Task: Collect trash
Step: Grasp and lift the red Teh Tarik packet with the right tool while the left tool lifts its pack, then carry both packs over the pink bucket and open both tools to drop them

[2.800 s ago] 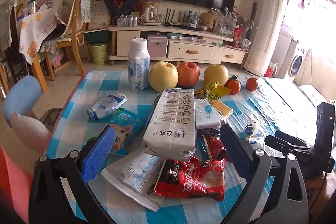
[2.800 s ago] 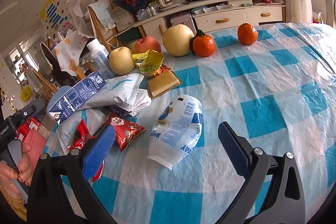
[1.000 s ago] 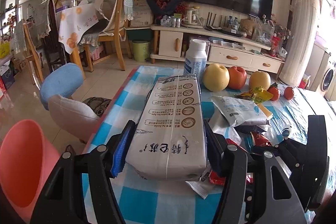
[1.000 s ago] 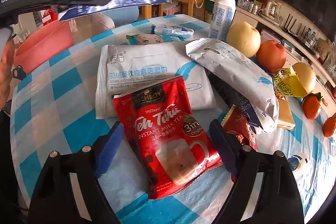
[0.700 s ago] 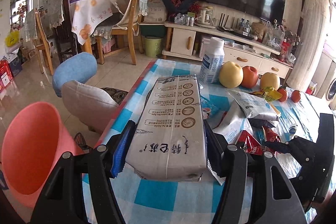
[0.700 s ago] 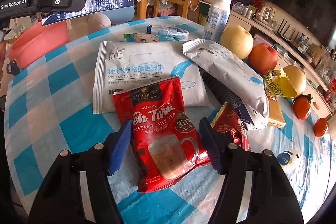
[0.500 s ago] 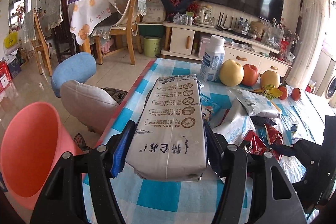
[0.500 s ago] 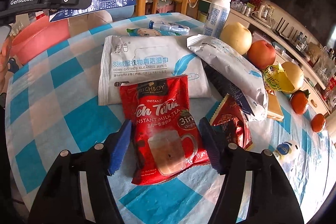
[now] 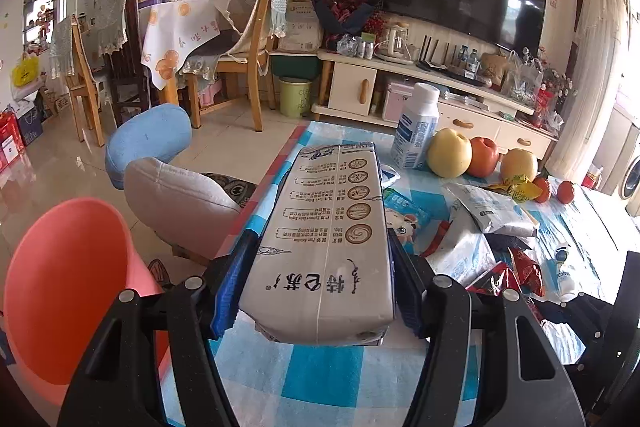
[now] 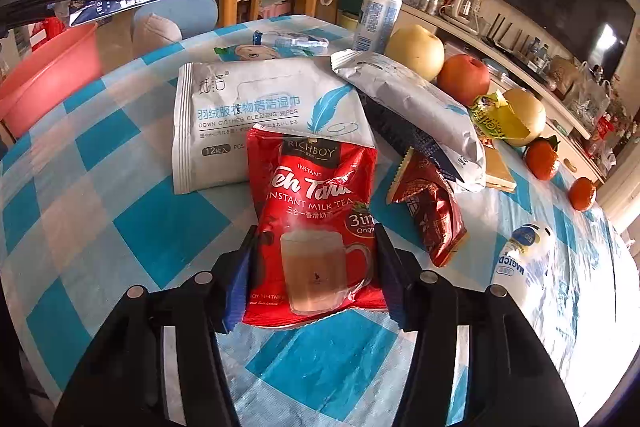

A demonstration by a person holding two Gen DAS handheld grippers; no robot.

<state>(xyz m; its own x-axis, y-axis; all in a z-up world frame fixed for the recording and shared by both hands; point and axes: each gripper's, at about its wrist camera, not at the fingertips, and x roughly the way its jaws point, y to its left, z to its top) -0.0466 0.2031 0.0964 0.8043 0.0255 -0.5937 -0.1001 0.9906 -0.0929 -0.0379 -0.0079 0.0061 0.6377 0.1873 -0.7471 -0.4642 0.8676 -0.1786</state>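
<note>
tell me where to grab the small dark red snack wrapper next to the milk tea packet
Take the dark red snack wrapper across its puffed middle, from above. It lies flat on the tablecloth, long axis running away from the camera, with its far corner tucked under the white pouch, so draw it toward you.

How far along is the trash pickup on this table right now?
Nothing visibly binned yet. In hand: the left gripper clamps the milk carton near the pink bin; the right gripper's jaws have just been closing around the red milk tea packet. Left: wipes pack, white bag, red wrapper.
</note>
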